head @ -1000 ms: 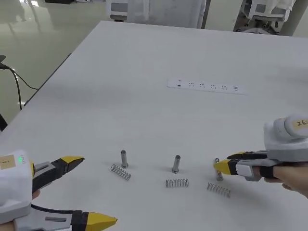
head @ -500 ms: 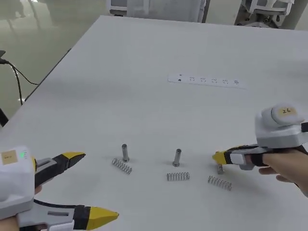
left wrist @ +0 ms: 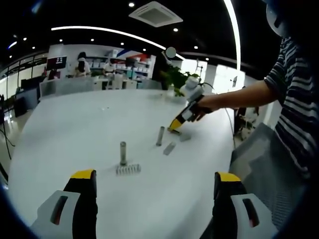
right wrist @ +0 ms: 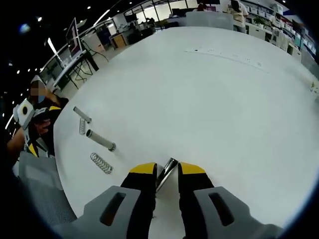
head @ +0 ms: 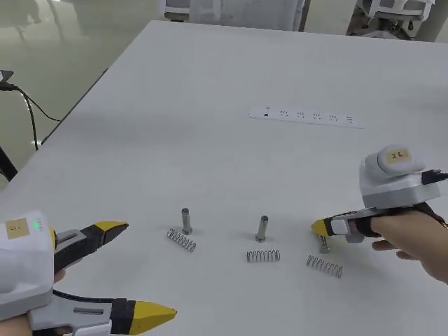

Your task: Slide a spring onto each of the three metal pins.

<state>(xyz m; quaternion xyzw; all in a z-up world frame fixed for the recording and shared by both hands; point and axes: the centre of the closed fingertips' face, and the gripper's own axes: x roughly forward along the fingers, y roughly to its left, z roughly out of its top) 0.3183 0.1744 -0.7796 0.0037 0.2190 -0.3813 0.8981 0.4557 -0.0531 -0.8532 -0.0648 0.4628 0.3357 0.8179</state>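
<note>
still right gripper (head: 320, 227) jaws around rightmost pin (head: 324, 245)

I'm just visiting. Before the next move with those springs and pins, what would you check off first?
1. Left pin and middle pin standing upright: ok.
2. Right pin upright: cannot tell, the right gripper partly covers it.
3. Left spring, middle spring and right spring lying loose by their pins, none threaded on: ok.
4. Left gripper open, holding nothing: ok.
5. Right gripper's hold on the right pin: cannot tell; its jaws sit close on both sides.
</note>
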